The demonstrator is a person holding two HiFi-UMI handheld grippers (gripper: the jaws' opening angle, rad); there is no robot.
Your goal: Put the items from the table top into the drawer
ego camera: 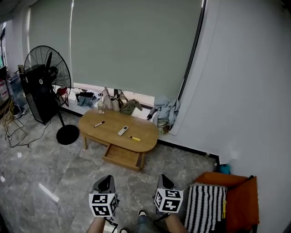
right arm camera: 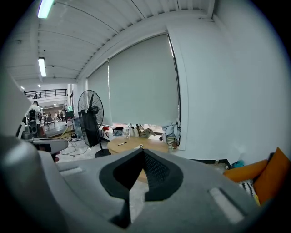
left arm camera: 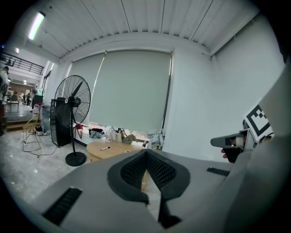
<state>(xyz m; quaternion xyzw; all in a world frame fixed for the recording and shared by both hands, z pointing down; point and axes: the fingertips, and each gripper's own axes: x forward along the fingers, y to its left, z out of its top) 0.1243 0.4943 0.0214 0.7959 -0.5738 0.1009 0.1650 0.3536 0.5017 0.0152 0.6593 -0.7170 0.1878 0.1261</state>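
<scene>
While the remote (ego camera: pixel 123 130) is lying on the table (ego camera: pixel 111 130) (drawer (ego camera: pixel 121 157) open), I'm holding left gripper (ego camera: pixel 107 179) and right gripper (ego camera: pixel 163 178) closed, empty.

Closed left gripper (left arm camera: pixel 146 154), table (left arm camera: pixel 97 146) beyond

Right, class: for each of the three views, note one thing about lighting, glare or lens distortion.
Head view: the wide lens bows the grey roller blind and a pale glare streak lies on the glossy marble floor. Left gripper view: round black vignette; the long ceiling lamp is blown out. Right gripper view: same round frame; its ceiling tube light is overexposed.
</scene>
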